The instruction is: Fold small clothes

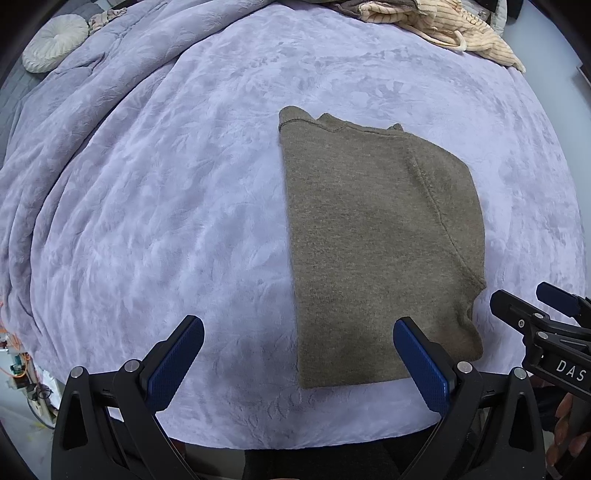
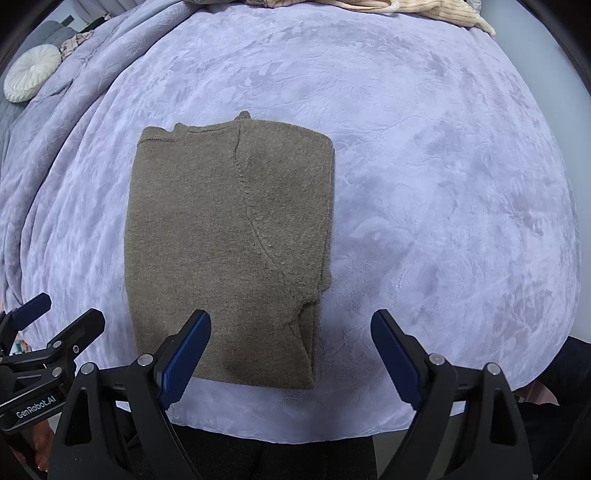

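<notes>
From the left wrist view, the olive-brown knit garment lies flat on the lavender bed cover, already folded into a tall rectangle with a sleeve seam curving down its right part. The left gripper hangs above the near edge of the bed with its jaws spread wide and nothing between them; its right pad sits over the garment's near edge, though contact cannot be told. The right gripper shows at the far right, also holding nothing.

From the right wrist view, the same garment sits left of centre, layers stacked along its right edge. The right gripper is wide open and empty, its left pad over the near hem.

In my judgement the side folds are done; 1 crosswise fold probably remains. A heap of cream clothes at the far edge looks unfolded.
</notes>
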{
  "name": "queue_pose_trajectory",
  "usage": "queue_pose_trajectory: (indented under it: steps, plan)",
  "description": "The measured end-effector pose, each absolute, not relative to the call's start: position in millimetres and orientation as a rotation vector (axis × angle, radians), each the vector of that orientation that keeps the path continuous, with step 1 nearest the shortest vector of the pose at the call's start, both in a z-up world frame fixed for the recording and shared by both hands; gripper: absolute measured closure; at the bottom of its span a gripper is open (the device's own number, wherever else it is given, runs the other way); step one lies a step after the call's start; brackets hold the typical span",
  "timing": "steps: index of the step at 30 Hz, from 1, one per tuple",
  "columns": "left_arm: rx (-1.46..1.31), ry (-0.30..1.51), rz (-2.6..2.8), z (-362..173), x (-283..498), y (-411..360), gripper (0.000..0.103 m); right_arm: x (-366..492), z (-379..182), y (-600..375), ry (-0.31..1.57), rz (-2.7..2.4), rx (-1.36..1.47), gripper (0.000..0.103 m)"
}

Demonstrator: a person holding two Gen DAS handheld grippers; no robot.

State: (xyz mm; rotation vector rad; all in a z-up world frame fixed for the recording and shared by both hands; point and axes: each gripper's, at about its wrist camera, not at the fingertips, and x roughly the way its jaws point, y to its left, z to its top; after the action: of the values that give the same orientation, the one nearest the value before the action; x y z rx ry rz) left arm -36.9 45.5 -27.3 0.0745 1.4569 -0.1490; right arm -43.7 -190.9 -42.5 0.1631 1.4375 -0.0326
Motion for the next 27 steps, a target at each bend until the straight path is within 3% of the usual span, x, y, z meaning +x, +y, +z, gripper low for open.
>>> queue_pose_trajectory:
  steps: [27]
  plan:
    - [0.069,1.456,-0.146,-28.4,-36.3,43.3,0.000,-43.8,-47.4,-187.8,1.442,-0.031,0.166,0.013]
